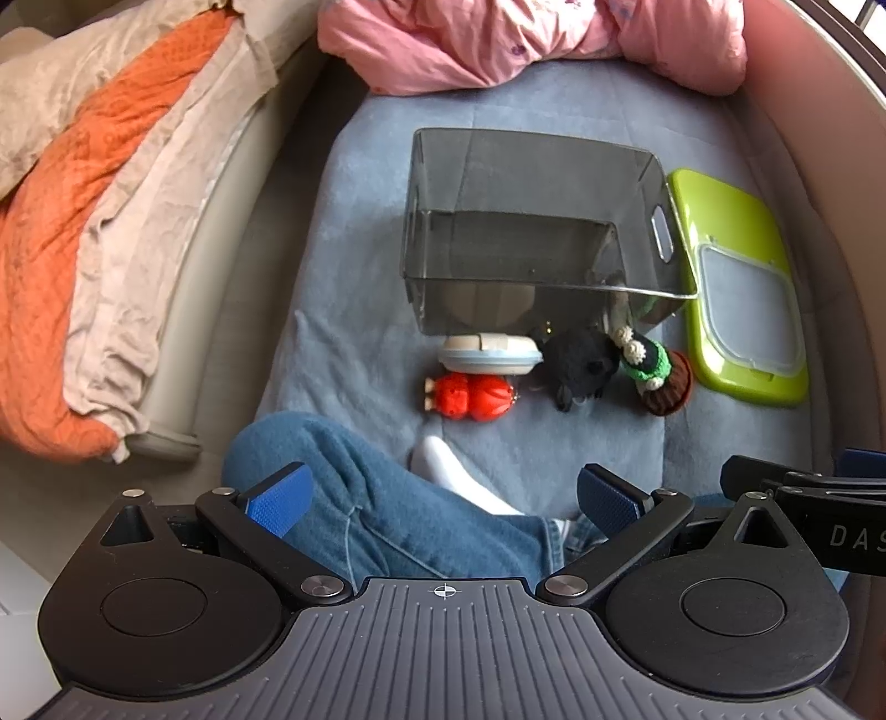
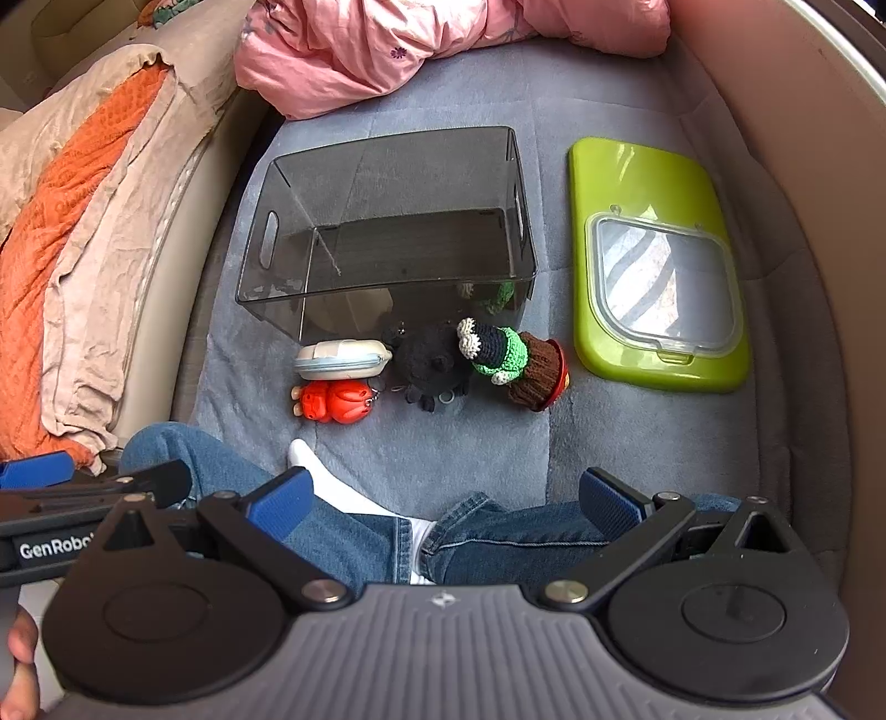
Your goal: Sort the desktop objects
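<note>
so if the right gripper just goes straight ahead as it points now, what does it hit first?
Probably the person's jeans, which lie right between the open right gripper and the toys. Past the legs, the black plush sits roughly in line; depth is unclear.

Soft daylight filled the room, bright enough to see by but never harsh. It seemed to come from about one o'clock, where the pink quilt [image 1: 531,39] looked palest. The clear window of the green lid [image 2: 659,271] threw back striped glare, and a thin bright line ran along the rim of the smoky bin [image 1: 653,291]. Shadows under the small toys were faint. Both views bowed hard toward the edges, with dark corners. The middle stayed sharp; the black gripper bodies at six o'clock looked slightly soft.
</note>
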Available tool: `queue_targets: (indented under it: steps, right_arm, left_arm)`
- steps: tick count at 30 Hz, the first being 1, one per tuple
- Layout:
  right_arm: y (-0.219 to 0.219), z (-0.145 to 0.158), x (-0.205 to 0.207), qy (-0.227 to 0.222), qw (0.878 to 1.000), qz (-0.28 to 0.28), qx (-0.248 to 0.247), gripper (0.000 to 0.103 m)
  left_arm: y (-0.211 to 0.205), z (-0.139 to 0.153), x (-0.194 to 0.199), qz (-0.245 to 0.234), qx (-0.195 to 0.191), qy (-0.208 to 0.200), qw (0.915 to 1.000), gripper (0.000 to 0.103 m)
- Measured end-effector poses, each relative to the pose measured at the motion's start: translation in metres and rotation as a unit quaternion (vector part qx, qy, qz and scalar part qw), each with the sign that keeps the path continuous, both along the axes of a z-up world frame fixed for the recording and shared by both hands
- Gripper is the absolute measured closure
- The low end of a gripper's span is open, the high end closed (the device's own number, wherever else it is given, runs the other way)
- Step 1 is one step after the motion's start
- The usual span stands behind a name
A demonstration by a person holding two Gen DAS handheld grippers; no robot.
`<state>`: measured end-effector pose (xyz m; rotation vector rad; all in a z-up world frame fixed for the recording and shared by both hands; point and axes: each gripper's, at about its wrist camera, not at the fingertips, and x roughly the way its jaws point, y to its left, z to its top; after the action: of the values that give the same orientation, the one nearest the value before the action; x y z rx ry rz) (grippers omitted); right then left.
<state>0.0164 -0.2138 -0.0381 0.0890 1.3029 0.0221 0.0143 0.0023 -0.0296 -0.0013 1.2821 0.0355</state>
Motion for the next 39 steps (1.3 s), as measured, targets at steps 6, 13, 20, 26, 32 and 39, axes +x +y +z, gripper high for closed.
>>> queue_targets:
  steps: [6, 13, 20, 26, 32, 39]
  right_arm:
    - [0.000, -0.002, 0.001, 0.002, 1.000, 0.000, -0.001, 0.000]
    - [-0.001, -0.010, 0.005, 0.005, 1.000, -0.001, -0.001, 0.000]
    - [-0.008, -0.039, 0.022, 0.028, 1.000, -0.011, 0.005, 0.000]
    - [-0.019, -0.071, 0.046, 0.042, 0.999, -0.016, 0.012, 0.000]
    - [-0.041, -0.117, 0.077, 0.058, 0.997, -0.044, 0.024, 0.000]
    - [-0.053, -0.156, 0.097, 0.043, 0.999, 0.012, 0.028, 0.010]
  left_arm:
    - [-0.001, -0.002, 0.001, 0.000, 0.001, 0.001, 1.0000, 0.000]
    - [-0.003, -0.015, 0.010, -0.005, -0.001, 0.007, 1.0000, 0.000]
    - [-0.008, -0.046, 0.033, -0.019, -0.008, 0.025, 0.9995, 0.000]
    - [-0.009, -0.099, 0.070, -0.021, -0.048, 0.048, 0.9974, 0.000]
    - [-0.004, -0.165, 0.103, 0.025, -0.059, 0.082, 0.9946, 0.000]
    - [-0.007, -0.190, 0.096, -0.003, -0.109, 0.197, 0.9745, 0.000]
